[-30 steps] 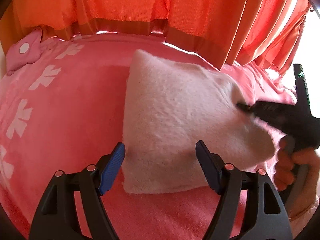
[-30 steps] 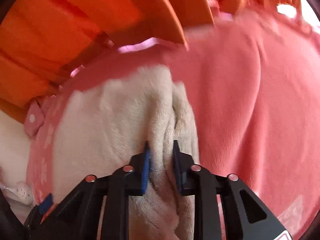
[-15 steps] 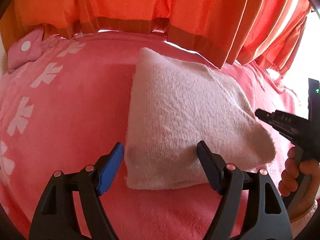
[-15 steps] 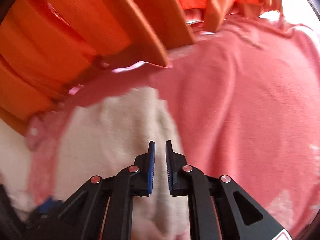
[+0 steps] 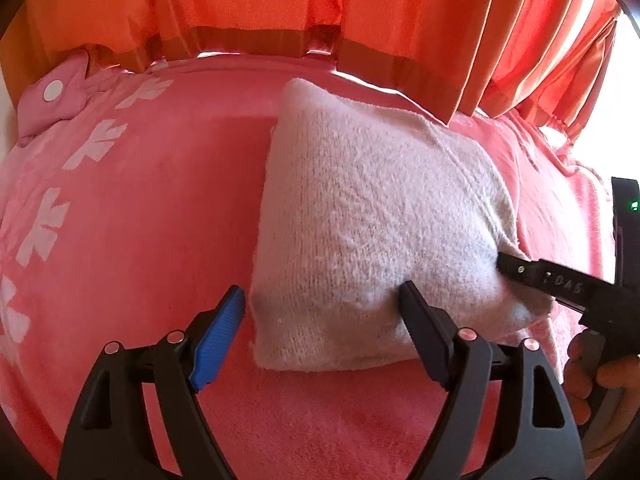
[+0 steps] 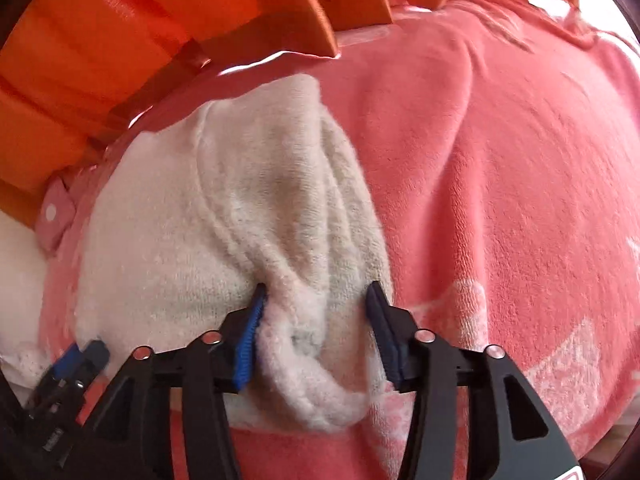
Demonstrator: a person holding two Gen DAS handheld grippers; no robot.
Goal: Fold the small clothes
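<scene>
The folded garment (image 5: 372, 232) is a fuzzy off-white to pale cream, lying on a coral-pink blanket (image 5: 152, 200) that bears white leaf-like prints (image 5: 96, 144) along its left edge and paler white patches (image 6: 560, 364) near its right corner. At the blanket's far left corner sits a lighter pink piece with a white dot (image 5: 54, 92), and along its far edge hangs an orange curtain (image 5: 280, 0) with a darker brownish-orange band at its hem. Both grippers are black, the left gripper (image 5: 322, 312) and the right gripper (image 6: 316, 320) each with a ribbed blue pad on a finger, and a small green light (image 5: 634, 204) glows on the black body at the right edge of the left view.
</scene>
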